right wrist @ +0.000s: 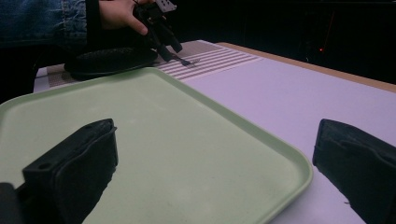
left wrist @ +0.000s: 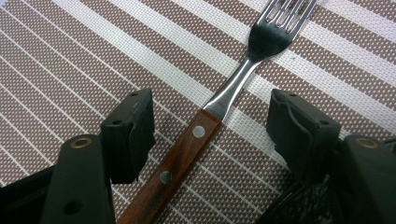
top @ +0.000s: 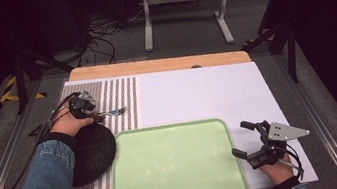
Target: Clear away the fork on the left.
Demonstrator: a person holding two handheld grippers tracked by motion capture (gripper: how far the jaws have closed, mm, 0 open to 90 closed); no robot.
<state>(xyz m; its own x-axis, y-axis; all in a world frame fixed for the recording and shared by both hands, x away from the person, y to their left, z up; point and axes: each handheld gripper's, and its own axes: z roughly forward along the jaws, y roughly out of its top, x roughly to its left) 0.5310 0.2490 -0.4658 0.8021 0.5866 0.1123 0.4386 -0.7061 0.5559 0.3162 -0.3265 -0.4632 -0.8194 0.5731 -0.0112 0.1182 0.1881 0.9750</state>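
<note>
Straddling the wooden-handled fork [left wrist: 205, 126] on the striped placemat [top: 121, 94], left gripper [top: 88, 108] has jaws apart, not touching it, black round plate [top: 92, 154] just beside, green tray [top: 175, 167] near; right gripper [top: 260, 144] gapes empty by the tray's corner.

no readable text, no labels, no brands, no numbers

We note a fork [left wrist: 219, 98] with red-brown wooden handle and silver tines, a brown-and-white striped mat [left wrist: 70, 60], a pale green tray [top: 177, 166] and black jaws.
</note>
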